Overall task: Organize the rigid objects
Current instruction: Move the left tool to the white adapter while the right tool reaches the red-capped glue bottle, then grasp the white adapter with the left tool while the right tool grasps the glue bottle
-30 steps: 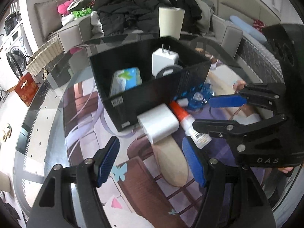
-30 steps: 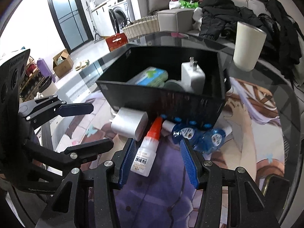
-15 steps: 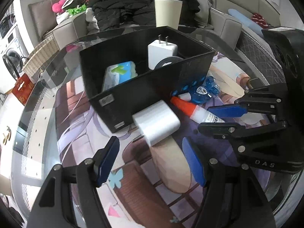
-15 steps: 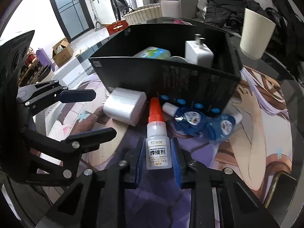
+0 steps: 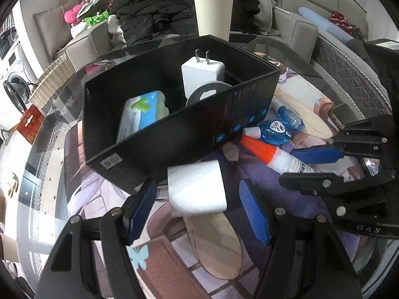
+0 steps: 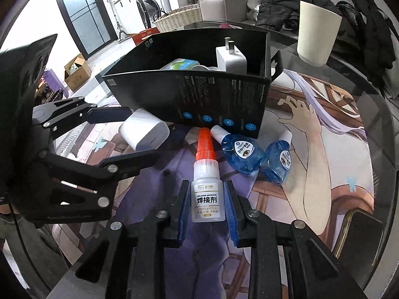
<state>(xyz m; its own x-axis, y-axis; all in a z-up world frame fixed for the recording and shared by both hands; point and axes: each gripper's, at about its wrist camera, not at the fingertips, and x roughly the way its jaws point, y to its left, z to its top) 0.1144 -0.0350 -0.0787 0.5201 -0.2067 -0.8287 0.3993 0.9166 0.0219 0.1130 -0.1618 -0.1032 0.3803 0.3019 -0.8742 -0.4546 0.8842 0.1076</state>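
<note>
Blue pads of the right gripper (image 6: 206, 206) clamp the body of the welding adhesive bottle (image 6: 207, 194), which lies on the table (image 6: 344, 129); its jaws have just been closing onto it; the bottle's long axis runs straight ahead along the fingers, orange cap pointing toward the black box (image 6: 199, 99). The left gripper (image 5: 197, 210) stands released, jaws apart, flanking the near end of a white charger (image 5: 197, 186) lying just before the box wall. Two blue eye-drop bottles (image 6: 259, 158) lie beyond, beside the box; judged next: lift the adhesive forward over the wall.
</note>
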